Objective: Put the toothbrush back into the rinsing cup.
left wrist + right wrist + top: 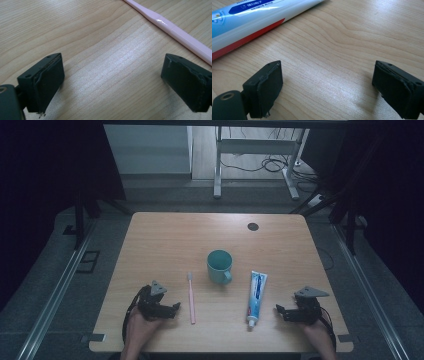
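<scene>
Two grippers: both are resting low at the near edge of the wooden table (165, 232), one in each of the person's hands, pointing inward toward each other.
Left gripper (176, 306): it is sitting at the near left, just left of the toothbrush; in the left gripper view its black jaws are standing wide apart with bare wood between them, holding nothing.
Right gripper (278, 309): it is sitting at the near right, to the right of the toothpaste tube's cap end; in the right gripper view its jaws are spread wide over bare wood, gripping nothing.
Toothbrush (191, 297): pink, it is lying flat and running near to far, with its head at the far end, between the left gripper and the cup; in the left gripper view its handle is crossing the upper right corner, just beyond the right jaw and apart from it.
Cup (219, 265): teal, it is standing upright near the table's middle, its handle pointing toward the near right, with the toothbrush to its left and the tube to its right.
Toothpaste tube (256, 297): white and blue with a red stripe, it is lying flat with its cap at the near end; in the right gripper view it is stretching across the upper left, apart from the jaws.
Dark round mark (253, 226): it is showing on the tabletop at the far right.
Floor beyond the table: a white desk frame (255, 150) is standing there with cables trailing around its legs.
</scene>
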`<state>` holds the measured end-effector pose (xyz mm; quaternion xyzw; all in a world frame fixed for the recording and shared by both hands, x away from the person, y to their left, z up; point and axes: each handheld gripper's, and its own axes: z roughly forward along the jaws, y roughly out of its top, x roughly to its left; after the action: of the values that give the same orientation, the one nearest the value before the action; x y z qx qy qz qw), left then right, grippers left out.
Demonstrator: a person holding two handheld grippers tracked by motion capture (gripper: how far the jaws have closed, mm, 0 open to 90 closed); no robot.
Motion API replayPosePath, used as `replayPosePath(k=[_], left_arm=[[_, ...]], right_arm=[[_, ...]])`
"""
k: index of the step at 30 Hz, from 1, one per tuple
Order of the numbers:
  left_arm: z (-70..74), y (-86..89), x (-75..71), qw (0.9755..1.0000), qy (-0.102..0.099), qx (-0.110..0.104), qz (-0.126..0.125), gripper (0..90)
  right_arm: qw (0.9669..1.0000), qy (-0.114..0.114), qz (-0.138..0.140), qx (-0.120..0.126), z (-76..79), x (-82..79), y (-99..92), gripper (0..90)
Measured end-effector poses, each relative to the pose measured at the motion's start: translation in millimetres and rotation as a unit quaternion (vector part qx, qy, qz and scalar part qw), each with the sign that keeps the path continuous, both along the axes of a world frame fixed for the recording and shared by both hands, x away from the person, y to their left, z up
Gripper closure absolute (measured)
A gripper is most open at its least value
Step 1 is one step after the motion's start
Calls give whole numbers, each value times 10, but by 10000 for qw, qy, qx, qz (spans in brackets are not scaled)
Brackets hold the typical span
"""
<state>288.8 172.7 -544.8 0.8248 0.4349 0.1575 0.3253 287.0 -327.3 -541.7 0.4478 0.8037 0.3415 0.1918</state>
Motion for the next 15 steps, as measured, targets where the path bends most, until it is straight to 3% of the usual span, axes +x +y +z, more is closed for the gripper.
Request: replayPosePath(k=[4, 7, 15], left_arm=[[26, -2, -9, 10000, -4, -8, -32, 151], [38, -2, -9, 10000, 7, 2, -48, 165], [80, 15, -18, 10000, 20, -18, -54, 387]], right_arm=[[10000, -1, 0, 0, 0, 0, 0, 95], [10000, 0, 0, 1, 0, 0, 0, 95], [10000, 0, 1, 1, 0, 0, 0, 95]])
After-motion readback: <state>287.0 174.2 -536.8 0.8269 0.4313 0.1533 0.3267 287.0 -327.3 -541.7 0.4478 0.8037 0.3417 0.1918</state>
